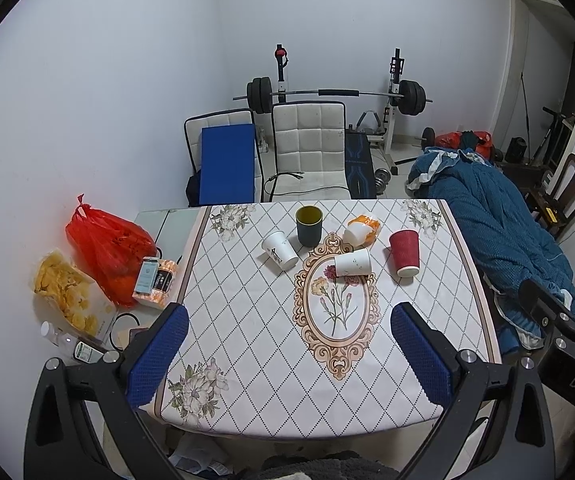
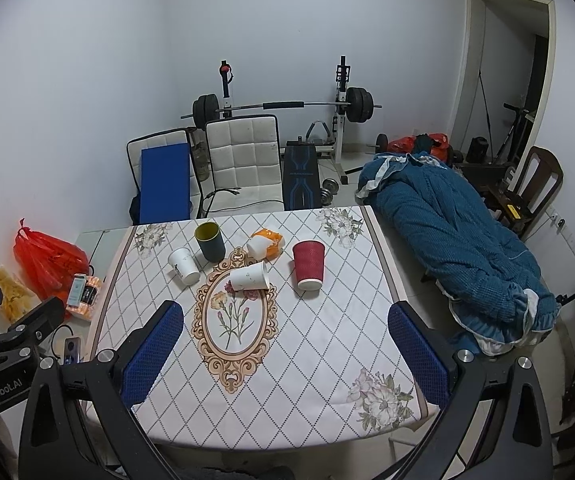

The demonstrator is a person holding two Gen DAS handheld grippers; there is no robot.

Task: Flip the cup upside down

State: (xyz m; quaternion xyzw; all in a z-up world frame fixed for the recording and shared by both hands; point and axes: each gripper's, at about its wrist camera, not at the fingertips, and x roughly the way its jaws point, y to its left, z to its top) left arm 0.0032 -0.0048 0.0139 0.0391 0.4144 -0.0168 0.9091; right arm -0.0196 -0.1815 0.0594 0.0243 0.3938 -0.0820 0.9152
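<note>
Both jaws wide, empty; dark cup (image 1: 308, 225) (image 2: 209, 241) upright, well beyond them.

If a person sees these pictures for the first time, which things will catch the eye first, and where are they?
Five cups cluster on the far half of the patterned tablecloth: a red ribbed cup standing mouth down at the right, a dark cup with a yellow inside upright at the back, and three white paper cups, one lying on its side at the centre. A bright red plastic bag sits left of the table. Both claws, left and right, hang open and empty over the near edge.
</note>
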